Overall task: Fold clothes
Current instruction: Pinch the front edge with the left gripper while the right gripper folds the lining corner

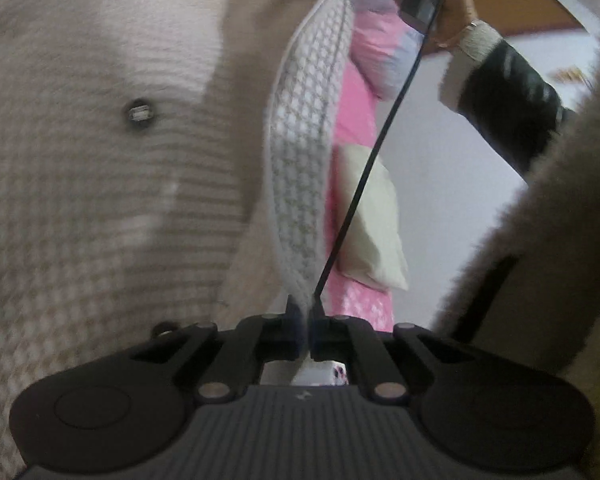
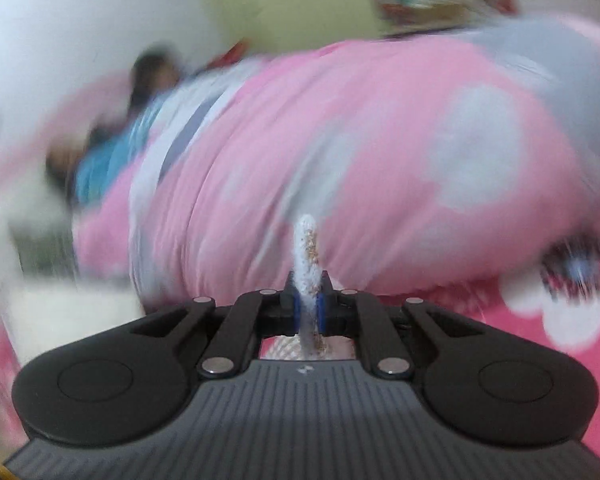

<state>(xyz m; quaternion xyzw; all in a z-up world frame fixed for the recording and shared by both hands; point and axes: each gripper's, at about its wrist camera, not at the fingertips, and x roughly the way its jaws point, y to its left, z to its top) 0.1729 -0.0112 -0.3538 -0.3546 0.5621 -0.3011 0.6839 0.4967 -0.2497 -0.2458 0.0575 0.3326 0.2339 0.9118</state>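
— What is the cloth like?

— A fuzzy knitted garment (image 1: 100,184), beige and white in a small woven check, with a white furry border and one dark round button (image 1: 140,114). It fills the left of the left wrist view and hangs lifted above a pink bed (image 1: 354,108).

— And the left gripper (image 1: 306,320)?

— Its jaws are closed right down on the garment's edge. A narrow strip of the checked cloth runs from the pads up and away, its long axis pointing toward the person's other hand (image 1: 452,8) near the top.

— The right gripper (image 2: 309,300)?

— Closed too, pinching a thin fold of the same white fuzzy border (image 2: 306,252) between blue pads. The fold stands upright out of the jaws. Behind it lies a puffy pink and grey quilt (image 2: 340,140), heavily blurred.

— Anything else?

— A cream pillow (image 1: 372,220) on the bed, a thin black cable (image 1: 380,140), and a dark sleeve (image 1: 512,108).
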